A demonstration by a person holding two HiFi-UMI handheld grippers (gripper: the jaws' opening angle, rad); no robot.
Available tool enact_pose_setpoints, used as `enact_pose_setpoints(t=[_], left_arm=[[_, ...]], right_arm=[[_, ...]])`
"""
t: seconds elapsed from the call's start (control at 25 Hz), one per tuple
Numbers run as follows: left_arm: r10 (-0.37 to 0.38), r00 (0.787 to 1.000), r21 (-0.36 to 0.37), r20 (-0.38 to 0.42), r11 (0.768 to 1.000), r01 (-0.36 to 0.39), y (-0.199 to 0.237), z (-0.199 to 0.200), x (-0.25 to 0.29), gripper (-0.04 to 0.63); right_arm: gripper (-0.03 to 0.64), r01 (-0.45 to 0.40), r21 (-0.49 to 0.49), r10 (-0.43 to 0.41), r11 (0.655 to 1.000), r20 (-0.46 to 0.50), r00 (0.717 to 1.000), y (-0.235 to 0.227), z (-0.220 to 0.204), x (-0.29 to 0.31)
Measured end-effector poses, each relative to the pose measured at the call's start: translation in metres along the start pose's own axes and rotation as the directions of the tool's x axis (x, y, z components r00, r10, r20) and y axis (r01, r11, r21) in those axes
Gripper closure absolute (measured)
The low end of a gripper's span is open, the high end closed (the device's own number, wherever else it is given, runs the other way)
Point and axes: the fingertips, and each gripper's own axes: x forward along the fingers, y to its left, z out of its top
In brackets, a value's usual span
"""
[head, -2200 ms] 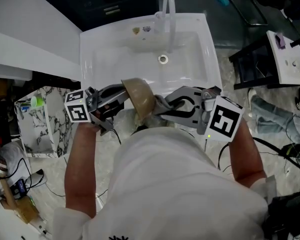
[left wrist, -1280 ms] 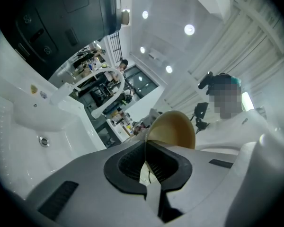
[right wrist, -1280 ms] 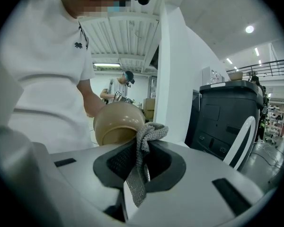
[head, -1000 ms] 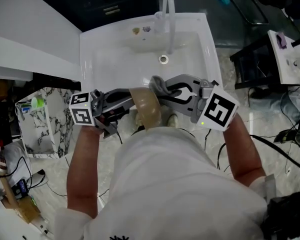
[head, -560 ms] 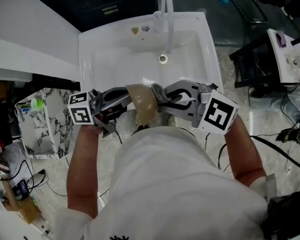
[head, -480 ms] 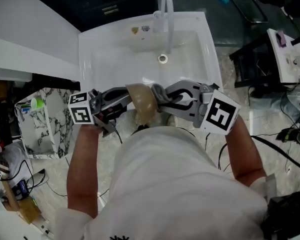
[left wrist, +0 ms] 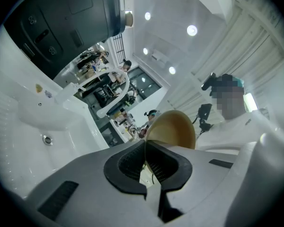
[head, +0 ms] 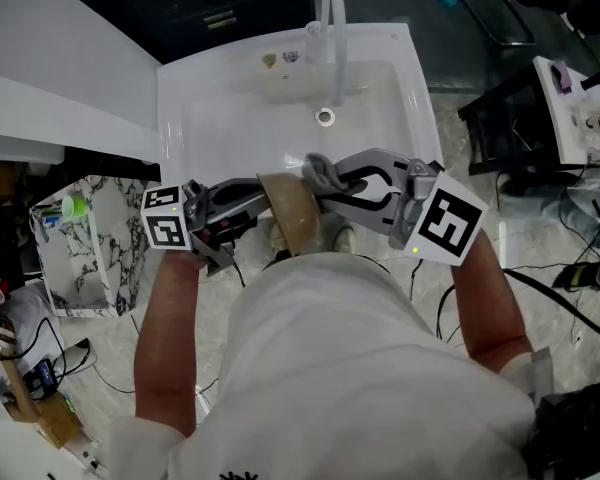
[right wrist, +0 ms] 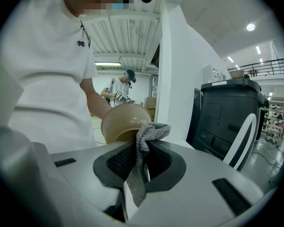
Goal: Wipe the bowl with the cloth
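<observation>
A tan bowl point(head: 292, 215) hangs on its side over the front edge of the white sink point(head: 220, 118). My left gripper point(head: 261, 199) is shut on its rim, and the left gripper view shows the rim pinched between the pads with the bowl point(left wrist: 173, 128) rising beyond them. My right gripper point(head: 317, 176) comes in from the right, shut on a grey knitted cloth point(head: 318, 168). In the right gripper view the cloth point(right wrist: 145, 138) bunches out past the jaws and presses against the bowl point(right wrist: 123, 122).
The sink's faucet point(head: 335, 23) and drain point(head: 325, 118) lie beyond the grippers. A marbled box point(head: 85, 238) stands at the left, a black stand point(head: 510, 128) at the right. Cables run over the floor. Another person point(right wrist: 118, 91) works in the background.
The right gripper and cloth have shifted slightly back and forth against the bowl, and the bowl has rocked a little. The left gripper keeps its hold in much the same place.
</observation>
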Motion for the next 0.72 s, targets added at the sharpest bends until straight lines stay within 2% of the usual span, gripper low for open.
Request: enact_pose_setpoints(t=[0.16, 0.44, 0.72], left_arm=[[-0.025, 1.0, 0.017, 0.002, 1.0, 0.024, -0.009, 0.002, 0.003, 0.577], [-0.027, 0.999, 0.018, 0.034, 0.999, 0.026, -0.013, 0.004, -0.003, 0.577], [0.015, 0.996, -0.004, 0.083, 1.0, -0.015, -0.003, 0.01, -0.013, 0.577]], right_arm=[[0.571, 0.016, 0.003, -0.016, 1.0, -0.015, 1.0, 0.001, -0.003, 0.006], [0.571, -0.025, 0.003, 0.025, 1.0, -0.06, 0.998, 0.016, -0.014, 0.018], [0.571, -0.056, 0.024, 0.058, 0.998, -0.08, 0.995, 0.026, -0.018, 0.022]])
